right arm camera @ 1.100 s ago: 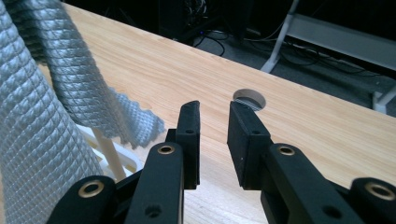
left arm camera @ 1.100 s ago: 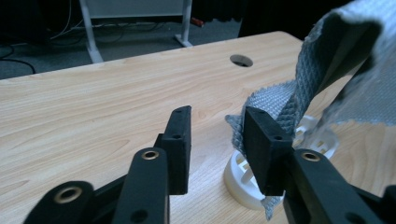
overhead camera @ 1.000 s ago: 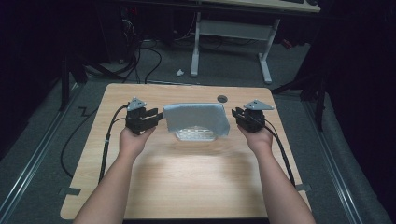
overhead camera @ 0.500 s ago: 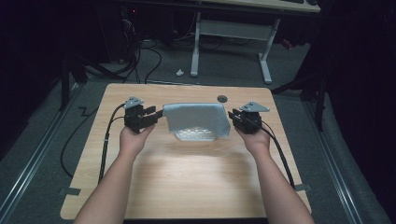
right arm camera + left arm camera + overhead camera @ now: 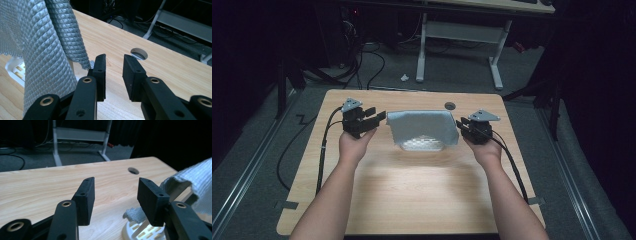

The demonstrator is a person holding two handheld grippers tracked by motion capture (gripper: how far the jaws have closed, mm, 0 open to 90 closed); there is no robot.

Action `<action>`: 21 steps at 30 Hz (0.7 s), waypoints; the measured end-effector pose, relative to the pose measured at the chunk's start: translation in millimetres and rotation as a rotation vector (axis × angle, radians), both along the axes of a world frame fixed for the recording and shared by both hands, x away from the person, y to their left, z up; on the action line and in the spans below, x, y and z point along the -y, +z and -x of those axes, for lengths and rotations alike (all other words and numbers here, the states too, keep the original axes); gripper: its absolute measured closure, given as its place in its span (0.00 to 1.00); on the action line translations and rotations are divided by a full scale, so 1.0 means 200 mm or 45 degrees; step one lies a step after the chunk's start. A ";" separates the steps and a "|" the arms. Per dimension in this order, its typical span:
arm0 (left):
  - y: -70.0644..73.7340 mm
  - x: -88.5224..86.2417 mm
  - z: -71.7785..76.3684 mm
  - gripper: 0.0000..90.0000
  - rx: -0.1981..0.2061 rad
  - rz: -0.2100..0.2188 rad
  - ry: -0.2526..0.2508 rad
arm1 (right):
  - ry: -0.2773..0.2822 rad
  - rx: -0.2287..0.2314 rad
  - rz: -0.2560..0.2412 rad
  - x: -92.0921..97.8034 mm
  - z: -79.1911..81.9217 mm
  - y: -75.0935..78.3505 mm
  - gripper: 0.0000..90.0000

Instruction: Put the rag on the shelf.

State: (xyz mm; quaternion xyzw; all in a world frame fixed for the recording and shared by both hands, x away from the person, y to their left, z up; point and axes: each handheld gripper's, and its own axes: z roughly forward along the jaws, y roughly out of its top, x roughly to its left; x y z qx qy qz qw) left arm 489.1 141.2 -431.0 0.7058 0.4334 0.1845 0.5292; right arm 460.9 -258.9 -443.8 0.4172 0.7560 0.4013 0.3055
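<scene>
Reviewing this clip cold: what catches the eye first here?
A grey quilted cloth draped over a white slatted basket sits mid-table, toward the far edge. The left gripper and right gripper flank it, both with jaws open and holding nothing.

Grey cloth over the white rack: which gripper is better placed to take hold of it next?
Probably the right gripper: its open jaws sit right beside the grey cloth's hanging corner. The left gripper is open too, the cloth edge off to one side.
</scene>
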 end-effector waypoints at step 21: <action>-0.14 -0.17 0.32 0.53 0.034 -0.178 0.026 | -0.010 0.069 -0.045 0.11 0.23 0.01 0.74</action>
